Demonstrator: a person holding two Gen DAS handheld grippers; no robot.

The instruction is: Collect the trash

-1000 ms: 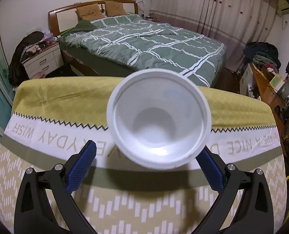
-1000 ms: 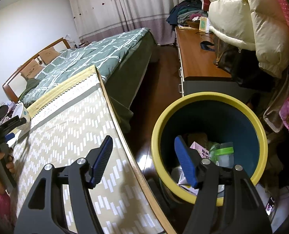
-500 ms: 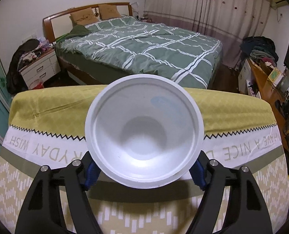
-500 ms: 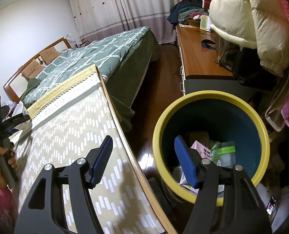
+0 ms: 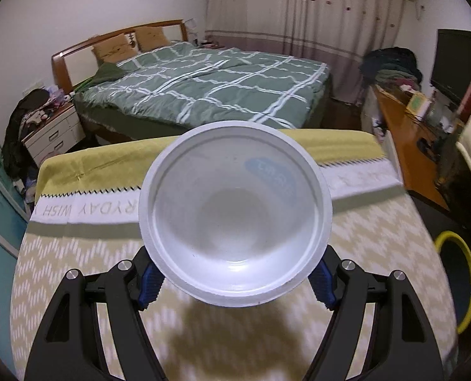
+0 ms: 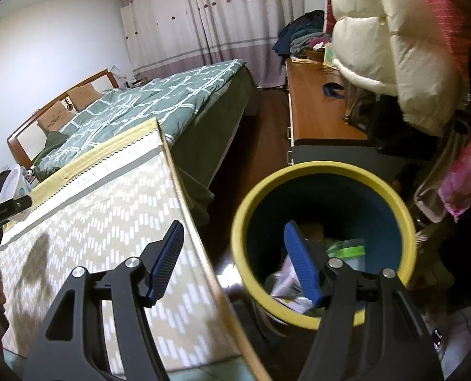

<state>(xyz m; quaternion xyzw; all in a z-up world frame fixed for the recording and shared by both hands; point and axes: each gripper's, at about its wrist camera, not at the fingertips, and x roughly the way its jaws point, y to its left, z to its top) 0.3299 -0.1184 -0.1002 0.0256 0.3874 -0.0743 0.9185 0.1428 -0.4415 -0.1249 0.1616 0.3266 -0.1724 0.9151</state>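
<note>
One white cup is sitting pinched in your left hand-held gripper above the tabletop, awaiting the bin; your right hand-held gripper is hanging spread, empty.

My table wears a yellow zigzag tablecloth; the trash bin stands on the floor at three o'clock.
</note>
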